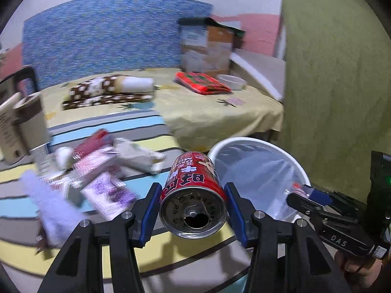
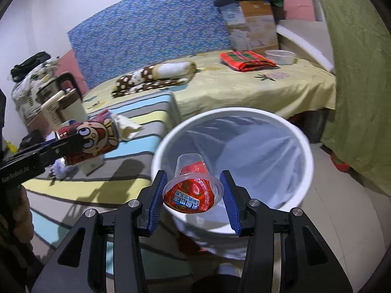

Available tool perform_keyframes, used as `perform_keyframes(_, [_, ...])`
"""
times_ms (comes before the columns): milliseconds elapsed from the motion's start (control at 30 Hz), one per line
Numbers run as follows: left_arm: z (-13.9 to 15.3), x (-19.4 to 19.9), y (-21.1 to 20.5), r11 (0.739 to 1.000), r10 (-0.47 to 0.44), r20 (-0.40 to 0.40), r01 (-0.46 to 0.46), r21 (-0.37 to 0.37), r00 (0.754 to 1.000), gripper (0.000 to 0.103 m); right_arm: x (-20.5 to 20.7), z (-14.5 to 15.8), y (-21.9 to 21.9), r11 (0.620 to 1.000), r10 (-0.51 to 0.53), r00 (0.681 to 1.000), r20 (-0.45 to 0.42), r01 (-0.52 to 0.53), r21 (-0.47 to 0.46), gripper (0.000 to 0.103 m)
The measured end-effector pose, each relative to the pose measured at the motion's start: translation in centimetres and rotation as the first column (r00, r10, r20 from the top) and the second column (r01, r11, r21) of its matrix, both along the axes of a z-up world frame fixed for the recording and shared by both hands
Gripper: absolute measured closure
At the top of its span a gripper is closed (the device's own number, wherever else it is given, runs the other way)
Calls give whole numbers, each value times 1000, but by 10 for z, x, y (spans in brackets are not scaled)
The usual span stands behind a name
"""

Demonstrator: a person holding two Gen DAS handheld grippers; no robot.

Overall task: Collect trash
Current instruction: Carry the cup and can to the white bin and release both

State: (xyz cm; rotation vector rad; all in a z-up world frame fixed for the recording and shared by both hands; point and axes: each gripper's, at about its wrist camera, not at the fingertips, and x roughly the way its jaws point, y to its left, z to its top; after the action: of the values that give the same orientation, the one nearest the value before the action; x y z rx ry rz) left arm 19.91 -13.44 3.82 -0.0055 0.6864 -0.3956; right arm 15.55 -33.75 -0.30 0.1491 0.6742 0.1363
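Note:
My left gripper (image 1: 193,207) is shut on a red drink can (image 1: 193,195), held lengthwise with its opened top toward the camera, above the striped table beside the bin. The can also shows in the right wrist view (image 2: 90,141). My right gripper (image 2: 193,195) is shut on a clear plastic jelly cup (image 2: 193,188) with a red strawberry lid, held over the near rim of the white trash bin (image 2: 303,146). The bin has a clear liner and stands on the floor; it also shows in the left wrist view (image 1: 246,142).
More trash lies on the striped table (image 1: 136,127): a red can (image 1: 95,141), crumpled tissue (image 1: 136,153), purple wrappers (image 1: 110,193) and a white fluffy piece (image 1: 46,195). A kettle (image 2: 58,100) stands at the left. A bed (image 2: 244,88) with folded blankets lies behind. A green curtain (image 2: 354,73) hangs right.

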Motion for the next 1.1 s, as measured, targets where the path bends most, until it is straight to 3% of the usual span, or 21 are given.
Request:
perform_keyframes(267, [-17, 22, -50, 995, -103, -42, 103, -5, 994, 50, 7, -10, -22, 999, -46, 998, -39, 45, -8, 56])
perform_keyframes(533, [-32, 30, -67, 986, -166, -76, 166, -11, 983, 50, 11, -18, -36, 997, -78, 994, -75, 77, -10, 56])
perform_keyframes(833, [-33, 34, -68, 985, -172, -71, 171, -29, 982, 49, 12, -21, -40, 995, -94, 992, -86, 92, -25, 55])
perform_keyframes(933, [-30, 34, -65, 986, -162, -69, 159, -38, 984, 49, 11, -19, -40, 995, -97, 992, -78, 96, -21, 40])
perform_keyframes(1100, [-25, 29, -55, 991, -131, -64, 128, -48, 989, 49, 9, -15, -38, 995, -101, 992, -70, 100, -20, 39])
